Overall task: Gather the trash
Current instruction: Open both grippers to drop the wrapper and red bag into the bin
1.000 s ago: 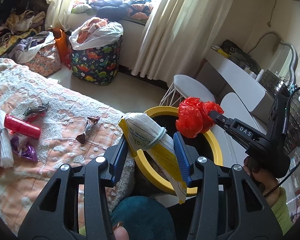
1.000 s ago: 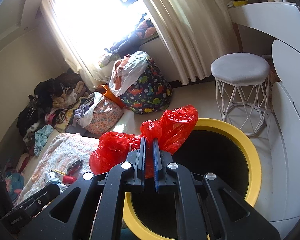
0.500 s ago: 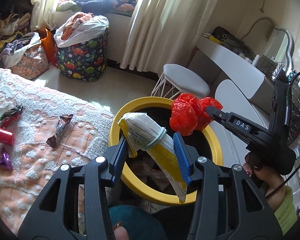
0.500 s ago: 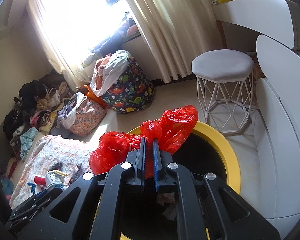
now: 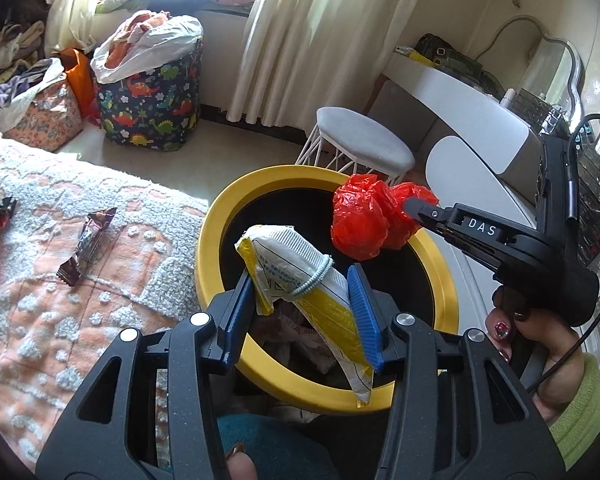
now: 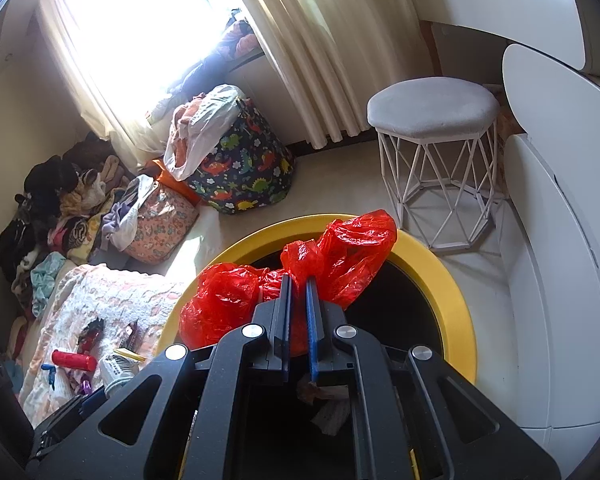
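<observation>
Yellow-and-white plastic packet [image 5: 300, 276], bound by a pale elastic band, is clamped between the blue pads of the left gripper [image 5: 304, 304] and sits above the near part of the yellow-rimmed bin [image 5: 208, 248]. Its lower tail hangs past the pads and crosses the near rim.

Risk 1: on release, the tail may catch on the rim and tip the packet outward onto the bed cover [image 5: 60, 280] or the person's lap. Judged cause: the grip is near the rim rather than over the centre of the opening.

Risk 2: the crumpled red plastic bag [image 6: 292, 280] is light and springy. It may cling to the pads or drift to the rim on release.

Right gripper [image 6: 298, 292]: jaws pressed together on a fold of the red bag, which is suspended over the bin mouth.

Left gripper: jaws part-way apart, closed on the packet's width.

Candy wrappers [image 5: 86, 248] and a red tube [image 6: 74, 360] remain on the bed cover, uncollected.
</observation>
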`<state>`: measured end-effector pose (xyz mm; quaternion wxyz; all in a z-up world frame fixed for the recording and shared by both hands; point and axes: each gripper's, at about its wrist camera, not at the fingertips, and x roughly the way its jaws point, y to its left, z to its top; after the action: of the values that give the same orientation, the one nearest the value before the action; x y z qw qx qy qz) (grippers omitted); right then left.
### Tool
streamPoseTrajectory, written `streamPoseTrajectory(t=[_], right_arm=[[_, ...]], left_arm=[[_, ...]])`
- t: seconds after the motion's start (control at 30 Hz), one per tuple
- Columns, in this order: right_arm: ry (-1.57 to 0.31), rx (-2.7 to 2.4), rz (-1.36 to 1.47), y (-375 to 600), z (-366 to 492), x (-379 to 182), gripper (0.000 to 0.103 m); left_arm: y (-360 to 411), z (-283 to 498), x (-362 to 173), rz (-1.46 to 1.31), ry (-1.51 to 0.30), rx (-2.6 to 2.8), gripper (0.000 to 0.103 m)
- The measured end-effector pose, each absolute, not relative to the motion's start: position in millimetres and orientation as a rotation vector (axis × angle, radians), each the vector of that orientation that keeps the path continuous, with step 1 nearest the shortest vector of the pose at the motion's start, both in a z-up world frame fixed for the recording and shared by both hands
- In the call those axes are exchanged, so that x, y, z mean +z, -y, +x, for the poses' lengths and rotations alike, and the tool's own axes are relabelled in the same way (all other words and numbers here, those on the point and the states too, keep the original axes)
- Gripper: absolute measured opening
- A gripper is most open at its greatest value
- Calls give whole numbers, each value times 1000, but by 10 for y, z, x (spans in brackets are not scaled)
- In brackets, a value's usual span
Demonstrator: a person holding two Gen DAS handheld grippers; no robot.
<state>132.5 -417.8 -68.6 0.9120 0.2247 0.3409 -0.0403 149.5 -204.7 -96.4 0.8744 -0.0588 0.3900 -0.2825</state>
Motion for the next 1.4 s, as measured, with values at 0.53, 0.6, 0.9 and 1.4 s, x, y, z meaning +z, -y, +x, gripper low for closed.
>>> streamPoseTrajectory(t=[0.53,0.6,0.9,1.4], right_arm=[[-707,-78,476,4162,1352,-772,29],[-704,-74,475,4143,1349,-757,38],[-683,-36,466,4020,1332,-665,54],[-621,80,439,3615,1203,-307,70]], left_arm=[[2042,1479,-943,-128,-795,-602,58],[2015,1448,-910,-128,-783,-586,64],[1752,1296,-718,-117,-707,-476,92],[1178,1131,-452,-97,-604,-318,92]])
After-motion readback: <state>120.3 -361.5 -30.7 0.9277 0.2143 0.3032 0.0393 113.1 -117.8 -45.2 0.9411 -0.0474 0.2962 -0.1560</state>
